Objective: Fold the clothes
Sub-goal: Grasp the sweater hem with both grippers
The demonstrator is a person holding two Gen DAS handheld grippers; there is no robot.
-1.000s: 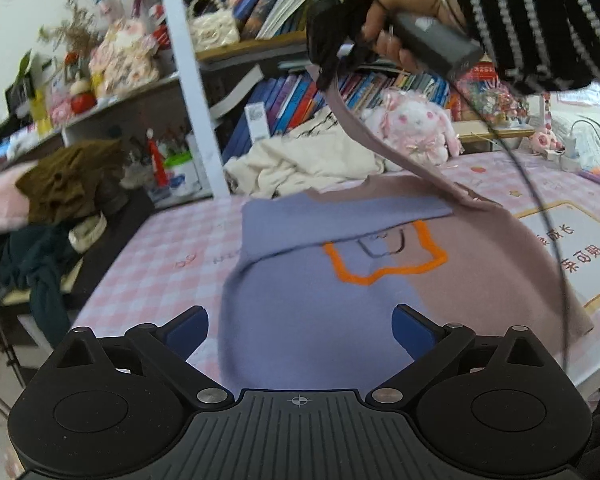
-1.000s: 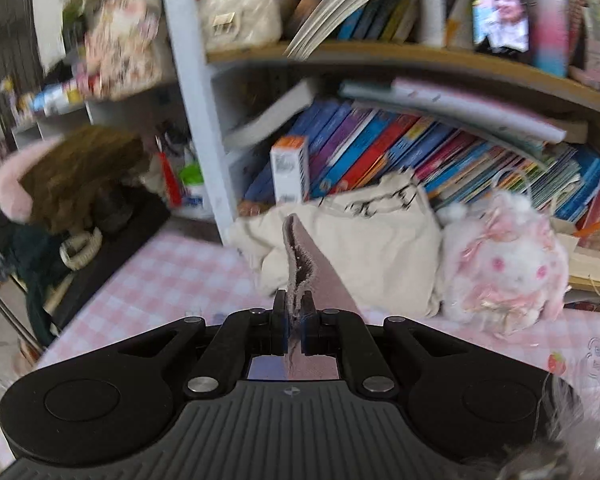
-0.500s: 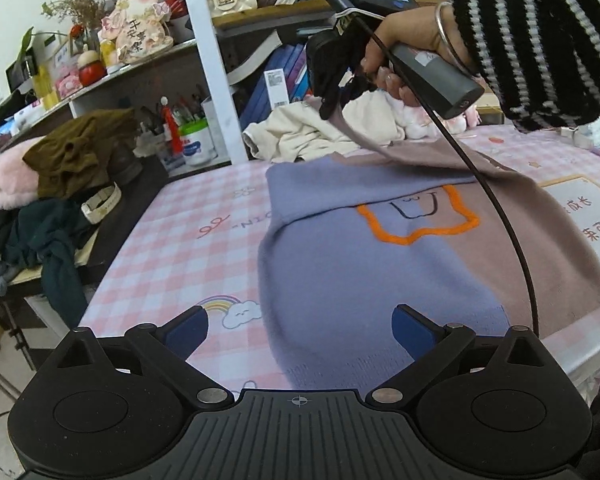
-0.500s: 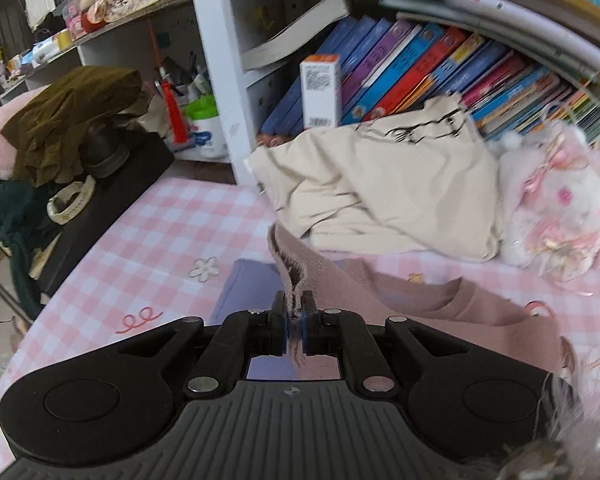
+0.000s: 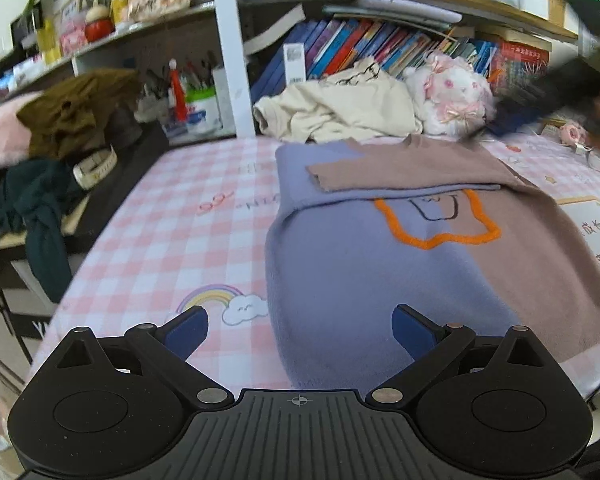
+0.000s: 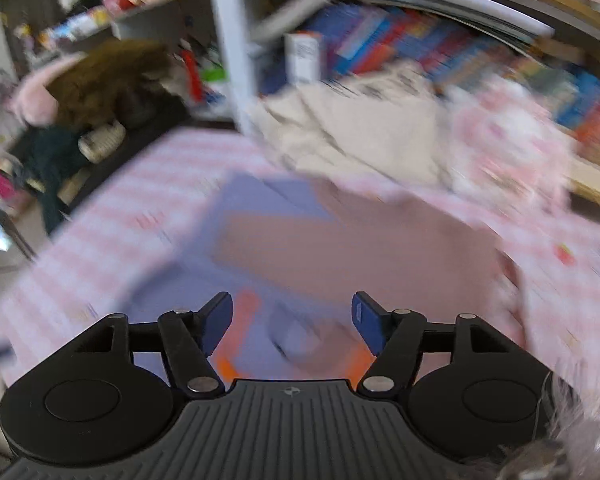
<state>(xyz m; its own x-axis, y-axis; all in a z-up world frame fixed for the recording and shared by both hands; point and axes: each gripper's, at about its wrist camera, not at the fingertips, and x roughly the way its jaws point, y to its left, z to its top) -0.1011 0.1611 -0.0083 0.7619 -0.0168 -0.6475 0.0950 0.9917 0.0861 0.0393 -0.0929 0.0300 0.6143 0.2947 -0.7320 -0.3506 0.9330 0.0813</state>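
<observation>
Released, the sleeve lies across the sweater on checked tablecloth; both fingers spread, empty.

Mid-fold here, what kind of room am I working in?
Most likely a lived-in bedroom or study at home, not a lab. A crowded bookshelf stands behind the pink checked table, a plush toy sits by a cream garment, and loose clothes pile up on the left.

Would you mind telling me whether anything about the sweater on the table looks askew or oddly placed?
Mostly tidy. The sweater lies flat with its brown sleeve folded across the chest, cuff pointing left. The sleeve sits slightly slanted rather than square to the body, and the sweater's right side hangs over the table edge. No damage shows.
</observation>
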